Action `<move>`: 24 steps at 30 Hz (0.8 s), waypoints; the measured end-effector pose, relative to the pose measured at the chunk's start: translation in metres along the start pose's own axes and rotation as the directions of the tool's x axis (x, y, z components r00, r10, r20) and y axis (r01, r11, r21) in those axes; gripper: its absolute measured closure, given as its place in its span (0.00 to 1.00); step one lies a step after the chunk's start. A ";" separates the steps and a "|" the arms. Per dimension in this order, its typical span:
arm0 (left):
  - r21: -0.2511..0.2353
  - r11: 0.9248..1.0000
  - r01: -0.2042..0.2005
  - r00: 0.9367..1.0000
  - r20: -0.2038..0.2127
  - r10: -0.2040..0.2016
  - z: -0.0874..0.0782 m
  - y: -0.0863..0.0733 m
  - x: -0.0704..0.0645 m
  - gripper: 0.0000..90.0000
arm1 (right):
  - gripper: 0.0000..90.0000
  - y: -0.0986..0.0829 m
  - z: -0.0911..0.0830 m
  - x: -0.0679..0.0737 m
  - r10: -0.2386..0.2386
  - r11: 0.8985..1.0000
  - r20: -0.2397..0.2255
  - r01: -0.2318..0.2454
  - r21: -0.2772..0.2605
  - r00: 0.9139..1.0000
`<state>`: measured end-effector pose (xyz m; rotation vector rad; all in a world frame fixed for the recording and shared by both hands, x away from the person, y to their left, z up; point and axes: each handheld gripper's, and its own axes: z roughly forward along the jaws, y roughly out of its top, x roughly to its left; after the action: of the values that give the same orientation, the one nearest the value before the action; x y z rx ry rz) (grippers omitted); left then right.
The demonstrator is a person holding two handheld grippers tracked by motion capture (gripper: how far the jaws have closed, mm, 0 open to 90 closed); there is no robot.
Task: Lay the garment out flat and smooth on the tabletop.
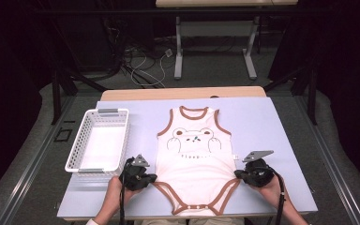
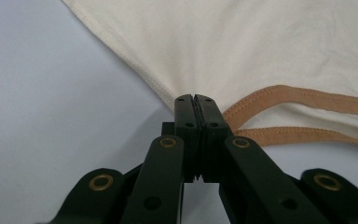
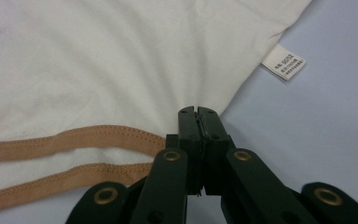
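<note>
Both grippers, left gripper (image 1: 151, 178) and right gripper (image 1: 238, 174), had fingers clamped on the cream, brown-trimmed cotton baby bodysuit (image 1: 194, 159) lying flat on the pale blue counter (image 1: 262, 126).

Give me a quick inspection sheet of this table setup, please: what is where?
Surface: pale lilac table top, flat.
Job's things: cream sleeveless baby bodysuit with tan trim, spread flat, neck away from the person.
Clutter: white perforated plastic basket left of the bodysuit, apart from it, nothing seen inside.
Grippers: left gripper shut on the bodysuit's left leg corner; right gripper shut on its right one.
Cables: black cable trailing from the left gripper; loose wires on the floor.
Surroundings: second table's grey legs behind.
</note>
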<state>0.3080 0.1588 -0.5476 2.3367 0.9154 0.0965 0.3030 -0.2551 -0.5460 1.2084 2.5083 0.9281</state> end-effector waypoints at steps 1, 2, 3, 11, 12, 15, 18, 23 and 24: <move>-0.003 1.000 0.000 1.000 -0.001 0.000 0.000 0.000 0.000 0.99 | 0.99 0.000 0.000 0.000 -0.001 1.000 -0.002 0.001 0.005 1.000; 0.003 1.000 0.001 1.000 0.003 -0.001 -0.001 -0.001 -0.001 0.99 | 0.99 0.000 -0.001 0.000 -0.004 1.000 0.000 0.004 0.007 1.000; 0.001 1.000 -0.003 1.000 -0.001 0.003 -0.001 -0.001 -0.001 0.99 | 0.99 -0.001 0.000 0.000 -0.001 1.000 -0.011 0.001 -0.006 1.000; 0.000 1.000 -0.015 1.000 -0.012 0.015 -0.003 -0.003 -0.003 0.97 | 0.94 -0.001 -0.002 -0.001 -0.023 1.000 -0.022 0.023 0.003 0.999; -0.011 1.000 -0.017 1.000 -0.022 0.016 -0.004 -0.003 -0.003 0.93 | 0.86 -0.001 -0.003 0.000 -0.017 1.000 -0.011 0.017 0.001 1.000; -0.042 0.999 -0.010 0.999 -0.052 0.007 -0.009 -0.002 -0.004 0.78 | 0.71 0.001 -0.008 -0.003 -0.037 0.999 -0.016 0.037 -0.021 0.999; -0.056 0.998 -0.012 0.997 -0.078 0.007 -0.011 -0.001 -0.004 0.60 | 0.53 0.002 -0.011 -0.004 -0.029 0.999 -0.014 0.029 -0.041 0.999; -0.084 0.996 -0.018 0.995 -0.095 0.010 -0.013 0.001 -0.003 0.43 | 0.34 0.005 -0.013 -0.006 -0.040 0.997 -0.048 0.037 -0.069 0.998; -0.090 0.996 -0.015 0.995 -0.102 0.006 -0.013 0.001 -0.003 0.39 | 0.31 0.005 -0.013 -0.007 -0.036 0.997 -0.055 0.032 -0.072 0.998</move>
<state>0.3028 0.1629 -0.5363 2.2699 0.9285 0.2581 0.3045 -0.2639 -0.5333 1.1305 2.5076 1.0468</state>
